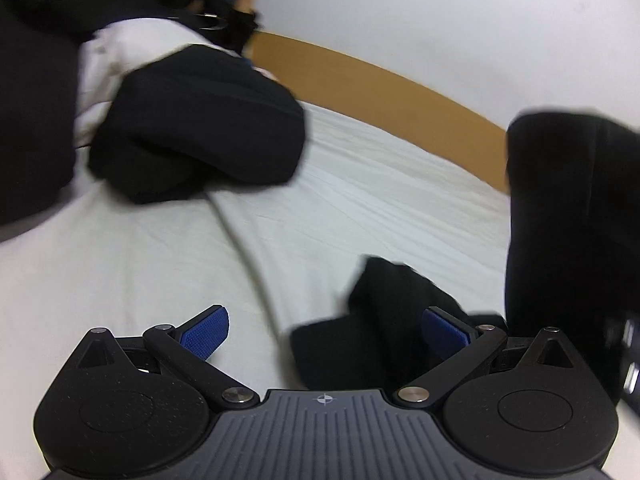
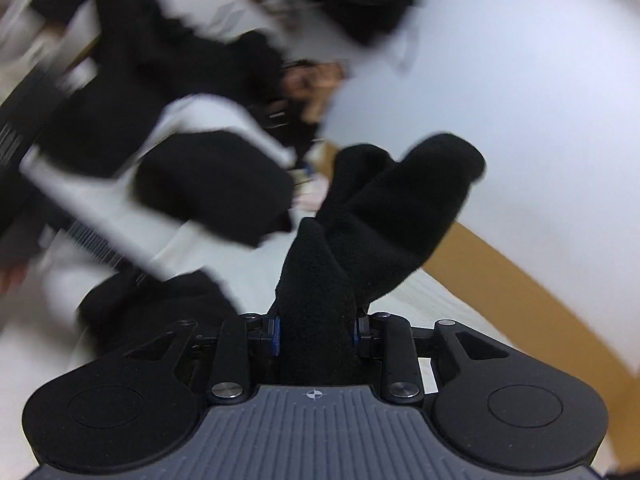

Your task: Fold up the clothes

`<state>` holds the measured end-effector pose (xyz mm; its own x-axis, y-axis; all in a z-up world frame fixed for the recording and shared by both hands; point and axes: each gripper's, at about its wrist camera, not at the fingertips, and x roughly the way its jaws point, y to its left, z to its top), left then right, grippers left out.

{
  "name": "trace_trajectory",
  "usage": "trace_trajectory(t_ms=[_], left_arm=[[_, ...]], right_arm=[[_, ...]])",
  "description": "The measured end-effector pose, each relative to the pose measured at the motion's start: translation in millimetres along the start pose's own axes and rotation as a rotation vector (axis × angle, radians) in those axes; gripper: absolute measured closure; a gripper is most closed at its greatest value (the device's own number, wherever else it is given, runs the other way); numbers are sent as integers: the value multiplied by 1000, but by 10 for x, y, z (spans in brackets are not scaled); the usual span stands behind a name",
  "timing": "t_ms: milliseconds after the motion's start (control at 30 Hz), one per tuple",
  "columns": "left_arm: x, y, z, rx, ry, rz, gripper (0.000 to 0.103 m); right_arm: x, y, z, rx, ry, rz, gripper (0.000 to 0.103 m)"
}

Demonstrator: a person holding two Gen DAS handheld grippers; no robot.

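Left wrist: left gripper jaws wide apart, empty over white bed sheet, small black garment just ahead; right wrist: right gripper clamped on bunched black fleece, mid-lift; next probably needs spreading it flat.

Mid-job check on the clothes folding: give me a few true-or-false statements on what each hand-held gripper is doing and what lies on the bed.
1. The right hand-held gripper is clamped on a black fleecy garment. True.
2. The left hand-held gripper is shut on a black cloth. False: its blue pads stand wide apart; a small black cloth lies on the sheet beside one pad.
3. The bed sheet is white. True.
4. The strip along the far edge of the bed is blue. False: the wooden bed frame is light brown.
5. A folded black garment lies on the bed. True.
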<state>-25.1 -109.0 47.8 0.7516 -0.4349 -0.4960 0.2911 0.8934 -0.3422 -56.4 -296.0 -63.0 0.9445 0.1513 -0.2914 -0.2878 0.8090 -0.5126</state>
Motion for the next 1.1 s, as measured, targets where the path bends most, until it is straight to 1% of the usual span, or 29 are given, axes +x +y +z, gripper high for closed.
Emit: trace_trajectory(t_ms=[133, 200, 267, 333, 400, 433, 467, 500, 567, 600, 633, 667, 733, 767, 800, 833, 867, 933, 967, 1033, 1067, 1100], left_arm=[[-70, 393, 108, -151, -44, 59, 1], [-107, 526, 133, -183, -57, 87, 1], [-145, 586, 147, -197, -78, 97, 1], [-216, 546, 169, -183, -116, 50, 1], [-325, 415, 186, -141, -167, -39, 1], [-387, 325, 187, -122, -186, -88, 1], [-431, 237, 180, -105, -194, -130, 1], [-476, 150, 173, -89, -203, -172, 1], [-574, -8, 151, -56, -239, -216, 1], [-615, -83, 142, -36, -255, -233, 1], [-611, -160, 139, -3, -251, -235, 1], [-543, -243, 140, 40, -227, -207, 1], [-323, -381, 100, 116, -147, -82, 1], [-195, -398, 78, 128, -95, -52, 1], [-70, -386, 61, 120, -37, -45, 1], [52, -345, 44, 96, 9, -44, 0], [132, -281, 17, 71, 32, -44, 0], [198, -190, 4, 42, 55, -48, 0], [209, -166, -7, 48, 53, -37, 0], [228, -146, -48, 100, 48, 5, 0], [257, -147, -75, 118, 52, 15, 0], [285, -131, -89, 116, 58, 8, 0]], right_arm=[[76, 327, 80, -147, 80, 71, 72], [127, 466, 71, -203, 123, 98, 71], [95, 595, 28, -256, 142, 98, 68], [93, 669, 29, -288, 147, 81, 67], [85, 665, 54, -279, 147, 76, 67], [71, 630, 66, -236, 144, 91, 66], [42, 568, 82, -180, 137, 117, 62], [-29, 428, 111, -86, 119, 175, 53], [-200, 126, 118, 111, 78, 293, 39], [-275, -28, 98, 189, 61, 329, 39], [-346, -175, 74, 251, 44, 344, 39], [-402, -312, 52, 308, 24, 348, 39], [-462, -573, 2, 443, -8, 347, 39], [-416, -656, 4, 512, -7, 327, 40], [-364, -717, -1, 564, 1, 291, 48], [-295, -733, 19, 589, 11, 260, 53], [-203, -706, 57, 590, 27, 243, 64], [-7, -593, 85, 577, 84, 225, 73], [92, -529, 74, 570, 118, 218, 79], [213, -487, -87, 618, 159, 221, 79], [218, -497, -194, 657, 153, 229, 80], [215, -510, -287, 695, 147, 236, 81]])
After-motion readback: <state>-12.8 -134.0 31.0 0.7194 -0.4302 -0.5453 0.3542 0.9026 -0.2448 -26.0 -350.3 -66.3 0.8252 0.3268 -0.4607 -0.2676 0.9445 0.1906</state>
